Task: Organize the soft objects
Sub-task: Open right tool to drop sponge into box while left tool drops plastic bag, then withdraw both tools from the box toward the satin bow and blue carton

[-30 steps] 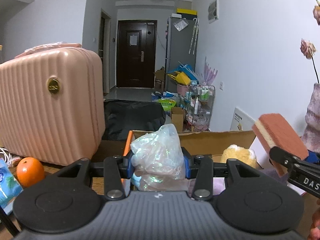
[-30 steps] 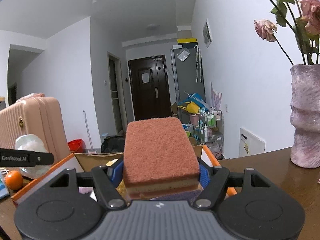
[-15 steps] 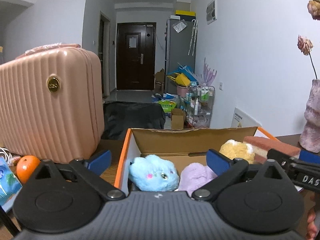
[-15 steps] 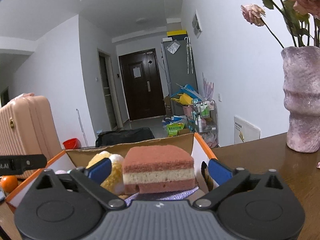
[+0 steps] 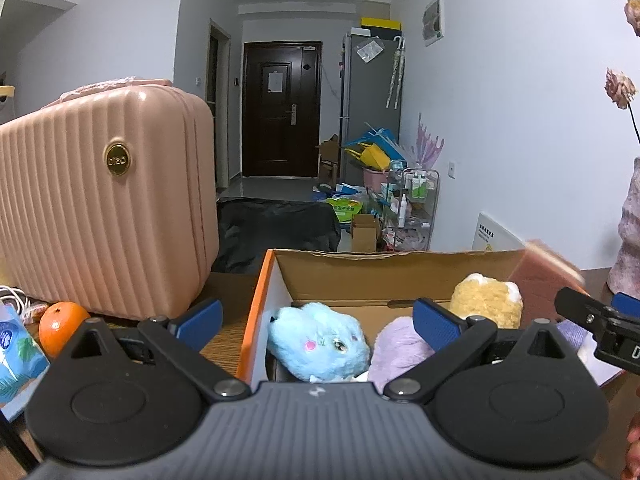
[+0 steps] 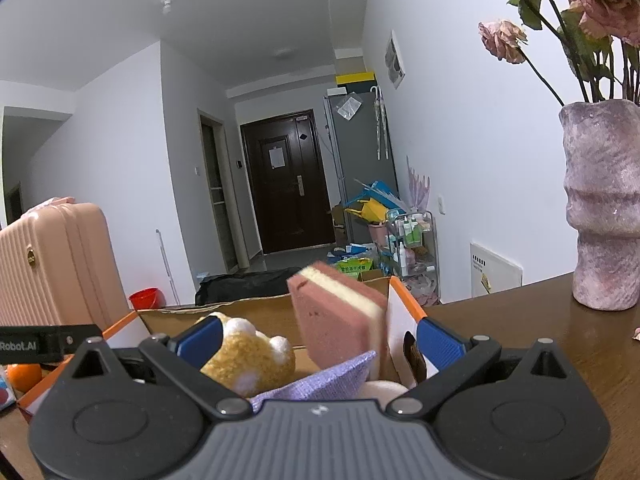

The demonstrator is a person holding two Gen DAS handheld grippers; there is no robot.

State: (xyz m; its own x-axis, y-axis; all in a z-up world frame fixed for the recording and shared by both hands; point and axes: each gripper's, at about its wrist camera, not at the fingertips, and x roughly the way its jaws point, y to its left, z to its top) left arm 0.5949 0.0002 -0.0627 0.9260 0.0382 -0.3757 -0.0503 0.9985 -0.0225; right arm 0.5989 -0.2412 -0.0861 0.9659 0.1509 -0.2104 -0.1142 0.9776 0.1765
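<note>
An open cardboard box (image 5: 360, 268) with orange edges stands on the wooden table. In it lie a blue plush toy (image 5: 320, 340), a purple plush (image 5: 400, 348) and a yellow plush (image 5: 486, 300). My left gripper (image 5: 318, 320) is open and empty just in front of the box. My right gripper (image 6: 318, 340) is open. The red-and-cream sponge (image 6: 340, 320) stands tilted on edge between its jaws, free of them, against the box's right wall (image 6: 400, 316). The yellow plush (image 6: 248, 356) and a purple cloth (image 6: 320, 380) lie beside the sponge. The plastic bag is out of sight.
A pink suitcase (image 5: 104, 200) stands left of the box, with an orange (image 5: 60, 326) and a blue tissue pack (image 5: 16, 352) in front of it. A purple vase (image 6: 604, 216) with dried roses stands on the table at the right.
Both grippers opened. The left one let go of the plastic bag, which dropped from sight. The right one released the sponge, which tipped onto its edge inside the box.
</note>
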